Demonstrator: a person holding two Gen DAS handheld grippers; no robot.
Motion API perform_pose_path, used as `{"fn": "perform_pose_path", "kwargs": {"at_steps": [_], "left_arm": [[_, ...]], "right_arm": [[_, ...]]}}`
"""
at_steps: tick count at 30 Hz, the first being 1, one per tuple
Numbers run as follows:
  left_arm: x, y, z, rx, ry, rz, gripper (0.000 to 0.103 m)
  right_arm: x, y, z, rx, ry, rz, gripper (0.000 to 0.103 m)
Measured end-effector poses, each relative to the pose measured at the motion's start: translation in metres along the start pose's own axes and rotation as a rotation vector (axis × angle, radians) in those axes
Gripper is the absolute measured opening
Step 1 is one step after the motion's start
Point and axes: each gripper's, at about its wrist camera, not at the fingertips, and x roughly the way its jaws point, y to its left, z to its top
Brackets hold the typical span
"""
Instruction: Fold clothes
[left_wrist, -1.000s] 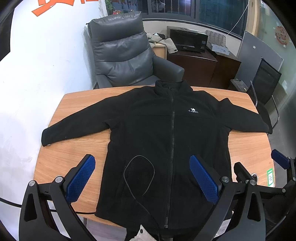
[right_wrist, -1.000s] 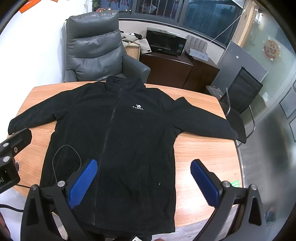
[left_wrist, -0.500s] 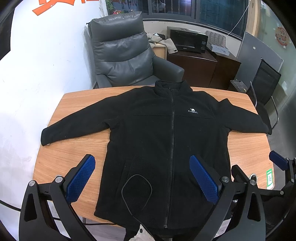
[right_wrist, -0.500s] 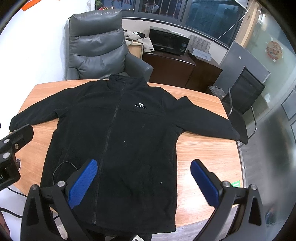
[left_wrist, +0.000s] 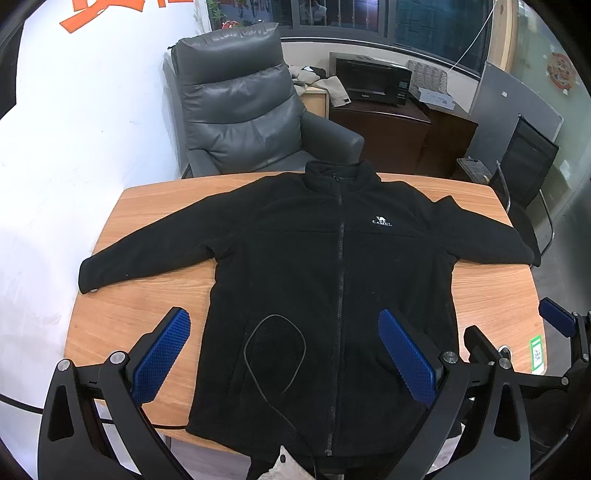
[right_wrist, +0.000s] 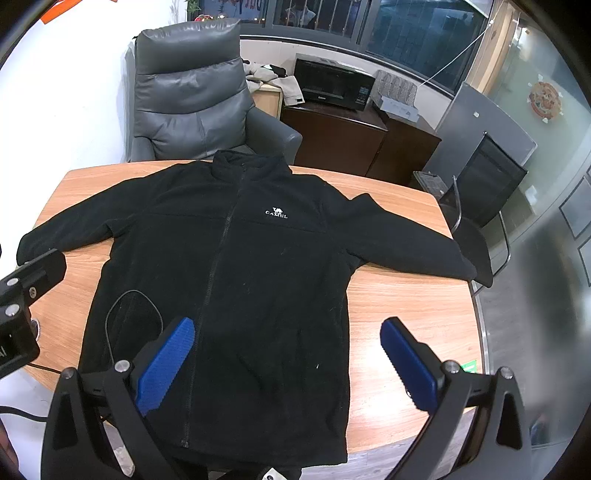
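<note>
Above jacket (left_wrist: 332, 295) hem, both hand-held grippers, left (left_wrist: 284, 354) & right (right_wrist: 288, 354), hover wide, holding nothing; jacket lies flat, zipped, on worktop (left_wrist: 147, 314). Prob. pre-fold approach; next needs sleeve/hem pinch w/o cable (left_wrist: 275, 354)

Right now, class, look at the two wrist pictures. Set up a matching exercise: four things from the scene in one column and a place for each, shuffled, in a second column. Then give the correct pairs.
Things
1. black fleece zip jacket
2. grey leather armchair
3. black microwave oven
4. thin black cable loop

Places
A. on the dark wooden cabinet
B. lying on the jacket's lower front
C. spread flat on the wooden table, sleeves out
D. behind the table's far edge

Pairs: 1-C, 2-D, 3-A, 4-B
</note>
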Motion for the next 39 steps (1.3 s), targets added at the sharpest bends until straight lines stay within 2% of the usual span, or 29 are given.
{"fn": "perform_pose_path", "kwargs": {"at_steps": [6, 13, 20, 25, 30, 32, 34, 39], "left_arm": [[0.003, 0.003, 0.005, 0.008, -0.005, -0.010, 0.103], [0.014, 0.018, 0.009, 0.067, -0.050, -0.018, 0.103], [0.039, 0.050, 0.017, 0.098, -0.059, -0.113, 0.103], [0.061, 0.054, 0.030, 0.115, -0.039, -0.163, 0.103], [0.079, 0.012, 0.050, 0.171, -0.032, -0.205, 0.103], [0.091, -0.015, 0.058, 0.190, -0.005, -0.238, 0.103], [0.109, -0.051, 0.067, 0.206, 0.030, -0.283, 0.103], [0.159, -0.141, 0.080, 0.270, 0.046, -0.307, 0.103]], "right_arm": [[0.002, 0.000, 0.004, -0.003, 0.006, -0.011, 0.103], [0.005, 0.024, 0.012, -0.006, 0.006, -0.062, 0.103], [0.014, 0.053, 0.019, 0.022, 0.025, -0.103, 0.103], [0.018, 0.047, 0.019, 0.087, 0.026, -0.110, 0.103], [0.031, -0.007, 0.015, 0.156, -0.021, 0.015, 0.103], [0.040, -0.042, 0.012, 0.166, -0.063, 0.022, 0.103], [0.053, -0.087, 0.009, 0.179, -0.097, 0.009, 0.103], [0.089, -0.231, -0.010, 0.248, -0.205, 0.009, 0.103]]}}
